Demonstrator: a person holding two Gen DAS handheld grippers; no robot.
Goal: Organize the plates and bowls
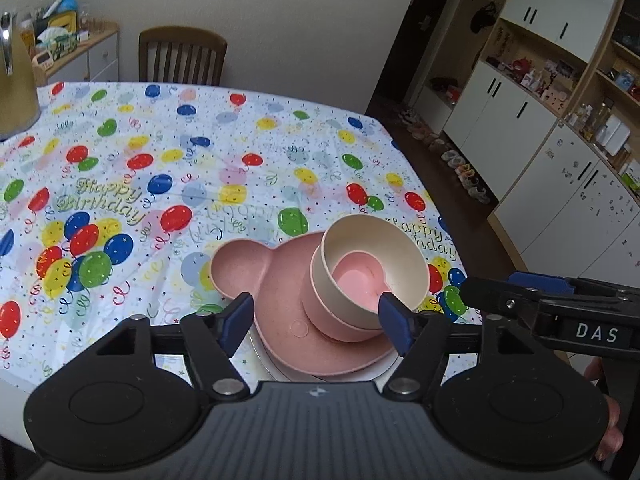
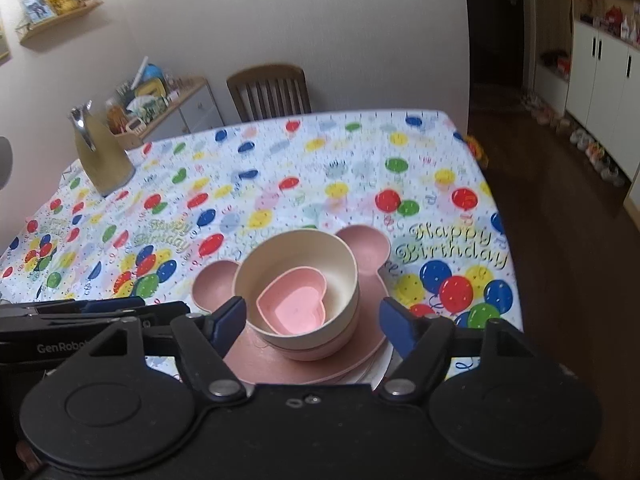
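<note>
A stack of dishes stands on the balloon tablecloth near the table's front right corner. A pink mouse-eared plate [image 1: 256, 268] [image 2: 364, 244] lies on a white plate [image 1: 384, 364] [image 2: 380, 372]. On it sit a pink bowl [image 1: 332, 320] [image 2: 348, 332], a cream bowl [image 1: 360, 240] [image 2: 296, 248] and, inside that, a pink heart-shaped bowl [image 1: 356, 276] [image 2: 292, 300]. My left gripper [image 1: 316, 322] is open and empty, its fingers either side of the stack's near part. My right gripper [image 2: 312, 320] is open and empty, astride the bowls. The right gripper [image 1: 552, 304] shows in the left view, the left gripper [image 2: 80, 312] in the right view.
A gold kettle [image 2: 100, 152] [image 1: 12, 80] stands at the table's far left. A wooden chair [image 1: 182, 56] [image 2: 270, 90] is behind the table. A cluttered sideboard [image 2: 160, 104] is against the wall. White cabinets [image 1: 540, 140] and shoes on the floor [image 1: 460, 160] are to the right.
</note>
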